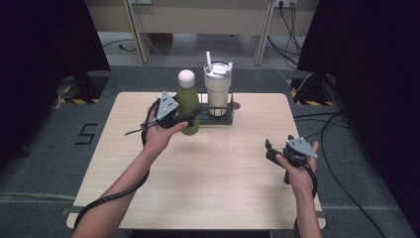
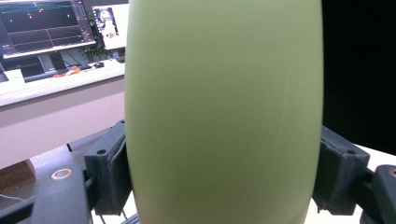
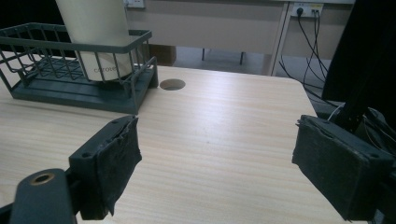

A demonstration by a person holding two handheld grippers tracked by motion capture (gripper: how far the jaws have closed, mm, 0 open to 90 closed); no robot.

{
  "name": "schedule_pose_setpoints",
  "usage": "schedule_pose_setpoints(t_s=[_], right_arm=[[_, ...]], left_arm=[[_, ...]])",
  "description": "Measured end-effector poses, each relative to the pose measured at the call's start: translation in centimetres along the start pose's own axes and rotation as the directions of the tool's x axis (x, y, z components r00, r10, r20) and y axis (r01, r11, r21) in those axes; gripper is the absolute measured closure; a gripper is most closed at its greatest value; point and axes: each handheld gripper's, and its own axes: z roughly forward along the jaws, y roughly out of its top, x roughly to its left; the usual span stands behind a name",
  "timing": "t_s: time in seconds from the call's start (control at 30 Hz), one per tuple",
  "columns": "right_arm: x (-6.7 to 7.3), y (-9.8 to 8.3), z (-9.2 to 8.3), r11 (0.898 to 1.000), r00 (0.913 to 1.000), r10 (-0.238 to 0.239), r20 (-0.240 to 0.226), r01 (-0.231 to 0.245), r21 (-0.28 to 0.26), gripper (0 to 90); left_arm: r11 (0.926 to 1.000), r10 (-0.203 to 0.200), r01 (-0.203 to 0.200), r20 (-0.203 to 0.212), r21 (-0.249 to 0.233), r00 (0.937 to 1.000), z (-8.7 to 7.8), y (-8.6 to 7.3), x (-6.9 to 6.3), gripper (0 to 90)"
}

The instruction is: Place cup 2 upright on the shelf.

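A green bottle [image 1: 188, 103] with a cream round cap stands upright at the left of a dark wire rack [image 1: 224, 117], in front of its near edge. My left gripper [image 1: 185, 119] is shut on the bottle's body, and in the left gripper view both pads press on the green bottle [image 2: 224, 112]. A cream tumbler [image 1: 218, 88] with a lid and straw stands inside the rack. My right gripper [image 1: 270, 148] is held above the table's right side, open, with nothing between its jaws; its own view shows the gripper [image 3: 215, 158], the rack [image 3: 79, 70] and the tumbler [image 3: 100, 39].
The wooden table [image 1: 208, 183] has a round cable hole [image 3: 172, 84] just right of the rack. Cables lie on the floor at the right, and desk legs stand behind the table. Dark curtains flank both sides.
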Motion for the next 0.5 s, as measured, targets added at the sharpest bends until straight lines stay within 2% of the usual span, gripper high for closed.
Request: schedule_pose_setpoints(t_s=[0.5], right_arm=[[0.1,0.0,0.0,1.0,1.0,0.002,-0.005,-0.002,-0.001,14.5]], left_arm=[[0.9998,-0.004,0.004,-0.011,-0.019,0.9999,1.1,1.3,0.6,21.1]])
